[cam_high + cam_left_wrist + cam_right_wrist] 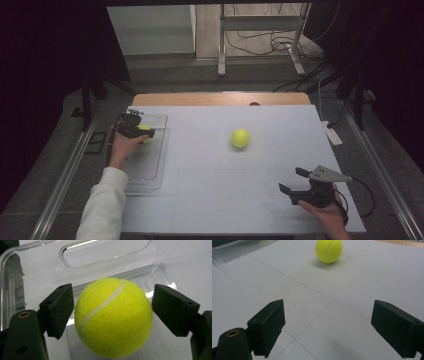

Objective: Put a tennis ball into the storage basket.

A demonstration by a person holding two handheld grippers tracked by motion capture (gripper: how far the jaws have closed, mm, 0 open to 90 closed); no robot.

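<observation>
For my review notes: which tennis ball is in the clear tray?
The tennis ball between the left tongs, over the clear tray; the other ball lies on the open table.

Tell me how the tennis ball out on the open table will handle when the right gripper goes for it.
The tennis ball is round and sits free on the flat white table, so a nudge would probably roll it. Its fuzzy felt should grip well against the pads. It looks light; the right gripper, open wide, should span it.

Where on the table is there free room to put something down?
The white table is bare between the yellow tennis ball in the middle and the right tool, and along the far edge. The clear plastic tray at the left is crowded at its far end, where the left tool stands around a second yellow ball.
</observation>
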